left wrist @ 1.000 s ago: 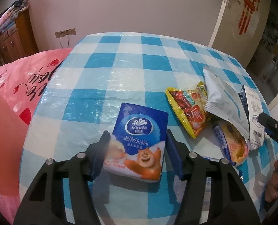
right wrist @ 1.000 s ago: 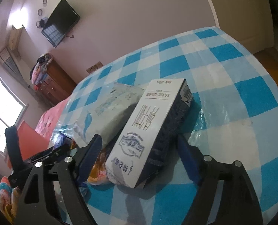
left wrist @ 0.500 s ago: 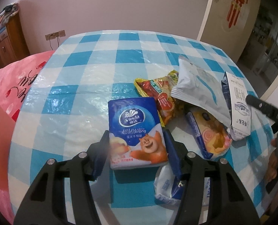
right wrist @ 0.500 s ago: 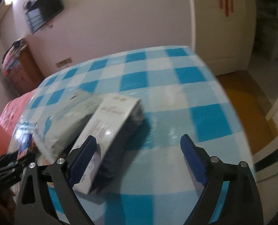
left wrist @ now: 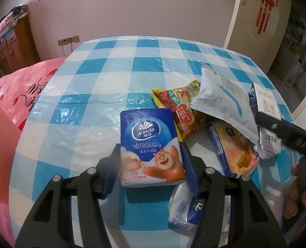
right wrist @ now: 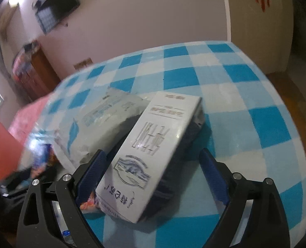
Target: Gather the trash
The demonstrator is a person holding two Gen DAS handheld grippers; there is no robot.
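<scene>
Blue plastic wrap with a cartoon bear marks the tissue pack, and the left gripper is clamped on its two long sides, both pads pressing the wrapper. A second ago this pack lay further to the left, apart from the snack litter; now it sits just beside the yellow-and-red snack bag at the left edge of the pile. Judging by that, the loose piece is being gathered to the rest, so the collecting step for it looks nearly done.

On the right side, the right gripper has just been opening: its jaws now stand wide apart around the near end of the white milk carton, with the carton between them but neither pad pressing it. It has also swung back over the carton after pointing off to the right half a second ago. A grip on the carton seems the likely next move.

Readable writing: "Vinda" and "Ultra Strong" on the tissue pack, with Chinese characters beneath. The carton carries large Chinese characters, upside down in the right wrist view. The grey-white pouch leaning on the pile shows print too small to read. All lies on the blue-checked tablecloth.
</scene>
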